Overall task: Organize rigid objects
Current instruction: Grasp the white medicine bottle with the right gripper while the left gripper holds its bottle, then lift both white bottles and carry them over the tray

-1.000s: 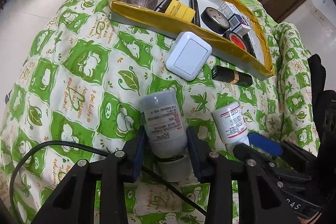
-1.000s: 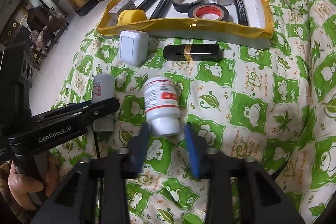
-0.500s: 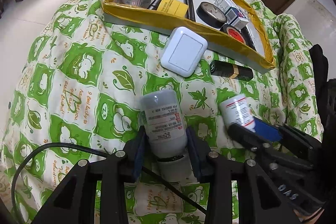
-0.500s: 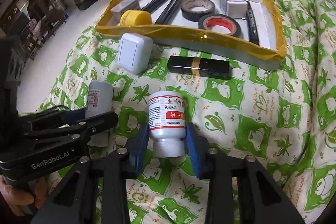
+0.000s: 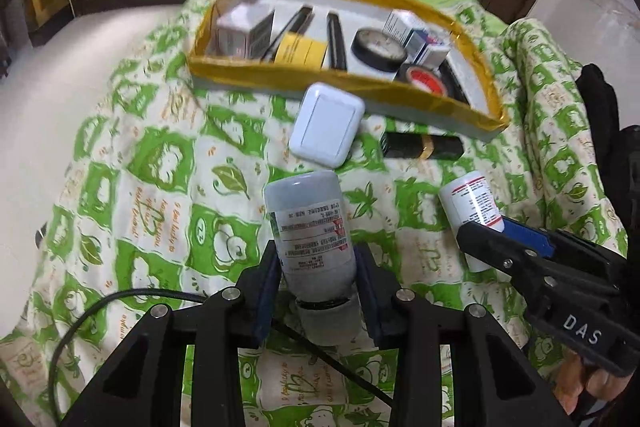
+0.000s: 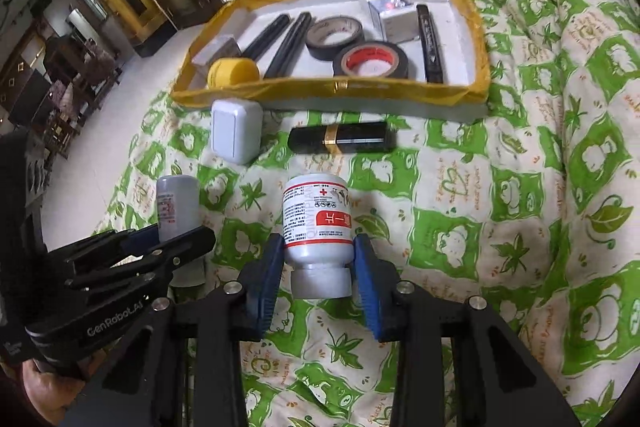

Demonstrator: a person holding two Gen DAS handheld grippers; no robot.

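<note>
"GenRobot.AI" in white on the left gripper [image 6: 160, 247] body, seen left of the right gripper [image 6: 316, 267]. "DAS" on the right gripper's body. White bottle [image 6: 317, 227] between its pads: "QINYIPIAN", red cross, red band with Chinese characters. Grey bottle [image 5: 310, 231] label print unreadable.

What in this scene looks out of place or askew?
The white switch and black lipstick tube lie loose on the quilt, outside the yellow-edged tray; the switch sits askew against its front wall.
</note>
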